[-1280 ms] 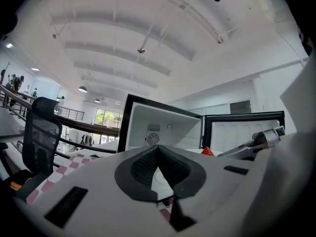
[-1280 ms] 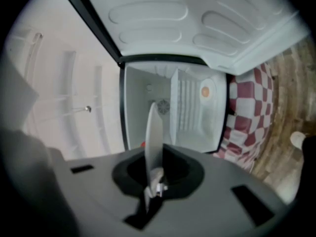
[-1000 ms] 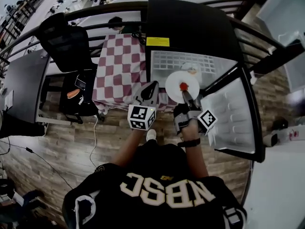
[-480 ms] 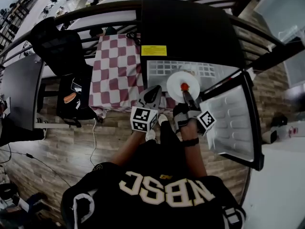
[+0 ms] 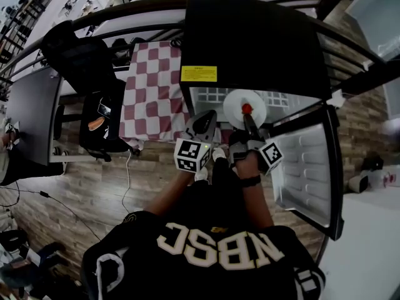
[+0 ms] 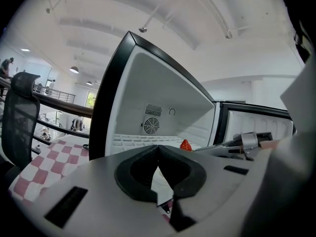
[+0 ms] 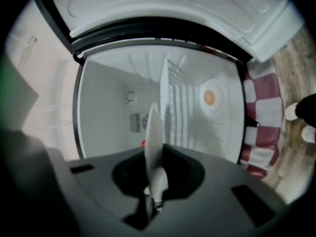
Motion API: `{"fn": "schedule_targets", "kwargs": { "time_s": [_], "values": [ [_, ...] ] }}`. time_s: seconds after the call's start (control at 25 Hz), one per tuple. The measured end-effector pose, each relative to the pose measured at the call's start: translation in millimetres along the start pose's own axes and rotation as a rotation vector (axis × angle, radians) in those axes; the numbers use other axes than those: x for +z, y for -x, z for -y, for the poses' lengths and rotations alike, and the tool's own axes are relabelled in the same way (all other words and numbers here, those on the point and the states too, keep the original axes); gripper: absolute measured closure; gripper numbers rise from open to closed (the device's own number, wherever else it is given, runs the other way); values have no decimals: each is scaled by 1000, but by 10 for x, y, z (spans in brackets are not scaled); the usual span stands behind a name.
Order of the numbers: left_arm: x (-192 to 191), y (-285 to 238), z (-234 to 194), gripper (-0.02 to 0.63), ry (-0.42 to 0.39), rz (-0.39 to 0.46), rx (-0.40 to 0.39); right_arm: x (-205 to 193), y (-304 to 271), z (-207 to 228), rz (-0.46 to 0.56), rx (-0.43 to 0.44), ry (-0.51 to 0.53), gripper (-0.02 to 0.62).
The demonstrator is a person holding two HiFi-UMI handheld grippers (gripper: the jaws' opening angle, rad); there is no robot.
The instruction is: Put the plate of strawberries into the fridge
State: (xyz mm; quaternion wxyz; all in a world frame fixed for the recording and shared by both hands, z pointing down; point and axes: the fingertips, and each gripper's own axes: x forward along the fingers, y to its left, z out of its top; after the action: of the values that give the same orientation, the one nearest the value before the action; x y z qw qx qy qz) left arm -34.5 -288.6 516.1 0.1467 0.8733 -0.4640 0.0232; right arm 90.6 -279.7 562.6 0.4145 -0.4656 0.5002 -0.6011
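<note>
Well, round white plate (image 5: pixel 233 104), red strawberry (image 5: pixel 246 109)

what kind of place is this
Probably an office or lab mezzanine rather than a home kitchen: a small open fridge stands by a checkered-cloth table and a black office chair, with a railing overlooking a large hall.
</note>
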Motion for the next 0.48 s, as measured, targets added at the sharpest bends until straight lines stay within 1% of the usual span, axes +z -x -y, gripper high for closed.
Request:
{"fn": "schedule_targets", "kwargs": {
  "time_s": [0.16, 0.36, 0.48],
  "values": [
    [-42, -89, -23, 589, 10, -11, 18, 59, -85, 41, 8, 5, -24, 566],
    [-5, -203, 13, 589, 15, -5, 24, 111, -192, 21, -5, 3, -18, 566],
    [28, -270, 59, 589, 13, -2, 14, 146, -258, 14, -6, -9, 21, 566]
  ]
}}
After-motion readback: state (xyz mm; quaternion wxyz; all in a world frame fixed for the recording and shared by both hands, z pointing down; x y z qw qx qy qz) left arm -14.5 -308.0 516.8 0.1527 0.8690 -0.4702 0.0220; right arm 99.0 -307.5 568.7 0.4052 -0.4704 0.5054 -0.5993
